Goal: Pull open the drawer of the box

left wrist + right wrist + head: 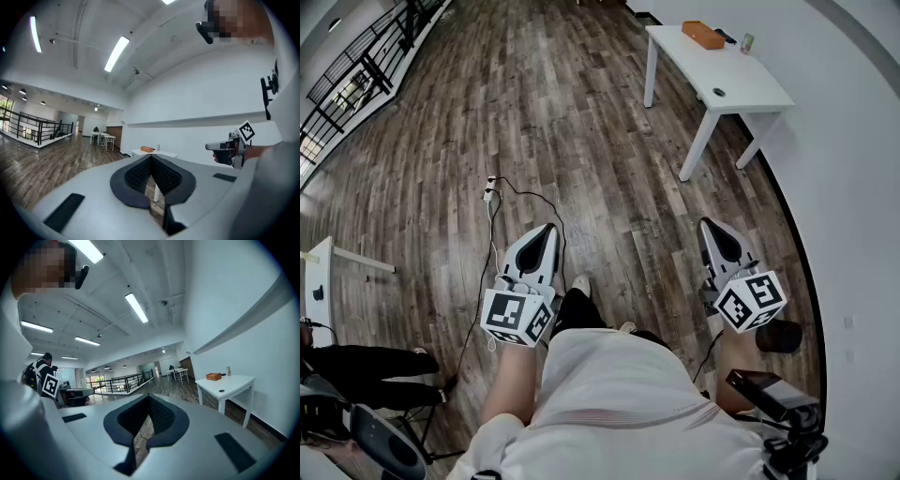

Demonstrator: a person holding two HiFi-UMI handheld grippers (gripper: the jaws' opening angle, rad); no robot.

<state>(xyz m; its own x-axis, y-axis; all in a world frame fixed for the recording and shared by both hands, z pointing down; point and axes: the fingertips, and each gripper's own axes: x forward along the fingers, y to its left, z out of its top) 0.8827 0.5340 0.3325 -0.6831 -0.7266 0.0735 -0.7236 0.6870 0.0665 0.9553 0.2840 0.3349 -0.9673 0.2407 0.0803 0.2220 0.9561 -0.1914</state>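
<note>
Grippers, two: left gripper (546,231), right gripper (710,226), closed; one box (703,35)

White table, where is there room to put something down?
The near half of the white table is bare, apart from a small dark disc. The far end is crowded: orange box, black object, small bottle.

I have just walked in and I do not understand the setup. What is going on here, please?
A person stands on the wooden floor and holds a gripper in each hand, both pointing level. The left gripper and the right gripper have their jaws together, with nothing between them. The orange box sits on the white table by the wall, some way ahead on the person's right. Neither gripper touches it, so the drawer has not yet been pulled.
</note>
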